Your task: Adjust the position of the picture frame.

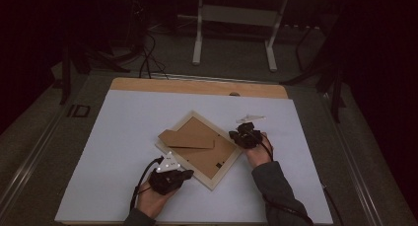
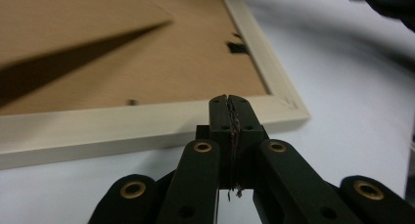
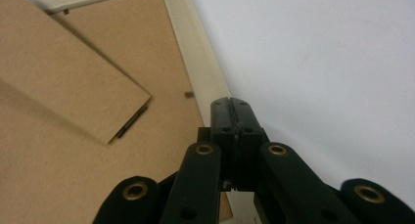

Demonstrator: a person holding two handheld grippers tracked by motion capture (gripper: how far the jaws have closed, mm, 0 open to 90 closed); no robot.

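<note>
Item: picture frame, pale wood, laid back-side up and turned cornerwise near the middle of the white sheet covering the table.

Contents: brown backing board set inside the frame; brown stand flap lay over its far-left part, its free edge raised slightly, as the right gripper view showed. Small dark clips sat at the frame's inner edge; their form was hard to make out.

Left gripper: jaws pressed together, nothing between them, tips just beside the frame's near rail.

Right gripper: jaws likewise closed and empty, tips over the frame's right rail; contact could not be told.

Obscured: frame's front face, turned down. Room beyond the table was dark; a white table leg frame and floor cables were discernible.
</note>
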